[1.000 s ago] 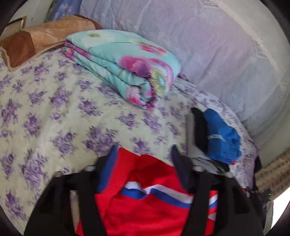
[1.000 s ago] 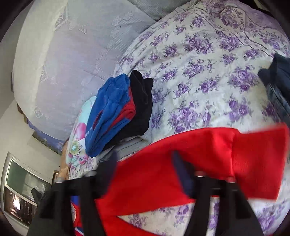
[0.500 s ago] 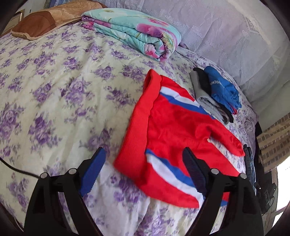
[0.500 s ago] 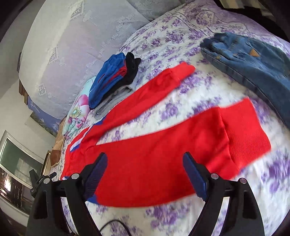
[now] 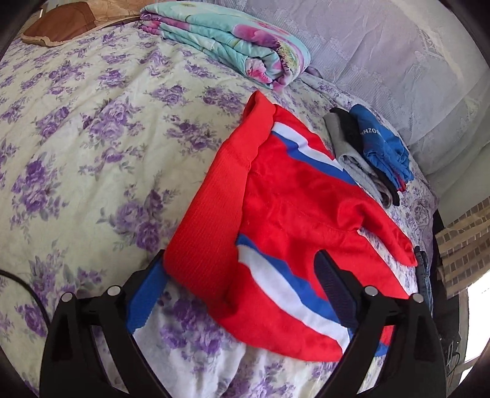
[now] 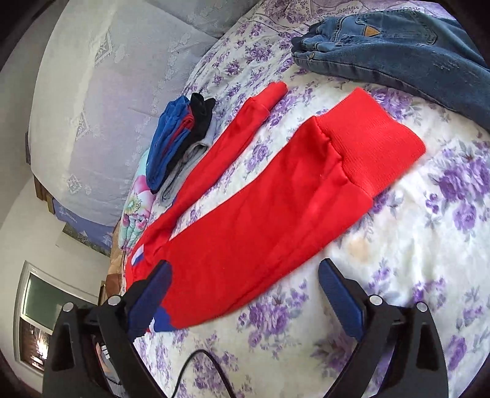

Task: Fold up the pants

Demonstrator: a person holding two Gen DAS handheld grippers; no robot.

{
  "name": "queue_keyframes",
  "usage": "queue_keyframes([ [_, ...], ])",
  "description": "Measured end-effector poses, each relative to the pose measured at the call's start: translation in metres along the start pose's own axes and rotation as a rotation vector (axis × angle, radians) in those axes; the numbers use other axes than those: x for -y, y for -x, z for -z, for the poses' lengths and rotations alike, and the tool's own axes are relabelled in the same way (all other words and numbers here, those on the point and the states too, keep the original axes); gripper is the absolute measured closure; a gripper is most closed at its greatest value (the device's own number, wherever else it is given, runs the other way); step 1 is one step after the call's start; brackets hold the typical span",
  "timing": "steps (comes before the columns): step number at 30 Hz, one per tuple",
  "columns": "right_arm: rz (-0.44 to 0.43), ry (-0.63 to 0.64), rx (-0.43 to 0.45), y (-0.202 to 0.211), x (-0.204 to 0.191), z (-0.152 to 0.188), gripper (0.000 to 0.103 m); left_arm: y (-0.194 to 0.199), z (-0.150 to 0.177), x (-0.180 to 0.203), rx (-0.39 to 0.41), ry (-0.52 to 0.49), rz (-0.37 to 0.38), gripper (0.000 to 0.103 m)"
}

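Note:
Red pants (image 5: pixel 294 214) with white and blue side stripes lie spread flat on the floral bedsheet. Their ribbed waistband (image 5: pixel 214 196) faces my left gripper (image 5: pixel 242 287), whose jaws are opening above the waist end with the cloth lying under them, not pinched. In the right wrist view the two legs (image 6: pixel 269 208) run away from the camera, with a wide ribbed cuff (image 6: pixel 370 147) on the near leg. My right gripper (image 6: pixel 245 290) hovers over that leg, its jaws opening and pressing on nothing.
A small stack of folded clothes (image 5: pixel 370 153), blue, black and grey, lies beside the pants near the curtain. A folded floral quilt (image 5: pixel 232 39) and a brown pillow (image 5: pixel 70 21) lie at the head of the bed. Blue jeans (image 6: pixel 395 52) lie beyond the cuffs.
Both grippers let go of the red pants, which now lie spread on the bed. Both drew back from the cloth, and their jaws stand wider than before.

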State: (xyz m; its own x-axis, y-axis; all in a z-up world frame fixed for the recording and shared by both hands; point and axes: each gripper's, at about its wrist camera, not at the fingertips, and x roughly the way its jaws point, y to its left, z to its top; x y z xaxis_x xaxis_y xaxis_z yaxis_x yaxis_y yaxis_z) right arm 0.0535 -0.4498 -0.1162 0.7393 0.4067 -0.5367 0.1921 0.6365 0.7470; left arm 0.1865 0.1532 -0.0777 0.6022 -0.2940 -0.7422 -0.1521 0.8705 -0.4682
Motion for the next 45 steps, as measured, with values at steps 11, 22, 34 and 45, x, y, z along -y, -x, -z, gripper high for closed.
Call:
queue_keyframes([
  [11, -0.030, -0.011, 0.023, -0.010, 0.012, -0.010, 0.091, 0.036, 0.001, -0.019, 0.061, 0.033, 0.091, 0.064],
  [22, 0.018, 0.121, -0.060, 0.030, -0.002, 0.031, 0.092, 0.068, 0.046, -0.070, 0.021, 0.121, 0.027, 0.059],
  [34, 0.084, 0.085, 0.124, 0.100, 0.001, 0.011, 0.046, 0.140, 0.043, -0.083, 0.272, 0.150, -0.053, 0.021],
  [45, 0.032, 0.166, -0.124, -0.016, -0.019, 0.019, 0.032, 0.047, 0.042, 0.007, 0.081, -0.206, -0.146, 0.017],
])
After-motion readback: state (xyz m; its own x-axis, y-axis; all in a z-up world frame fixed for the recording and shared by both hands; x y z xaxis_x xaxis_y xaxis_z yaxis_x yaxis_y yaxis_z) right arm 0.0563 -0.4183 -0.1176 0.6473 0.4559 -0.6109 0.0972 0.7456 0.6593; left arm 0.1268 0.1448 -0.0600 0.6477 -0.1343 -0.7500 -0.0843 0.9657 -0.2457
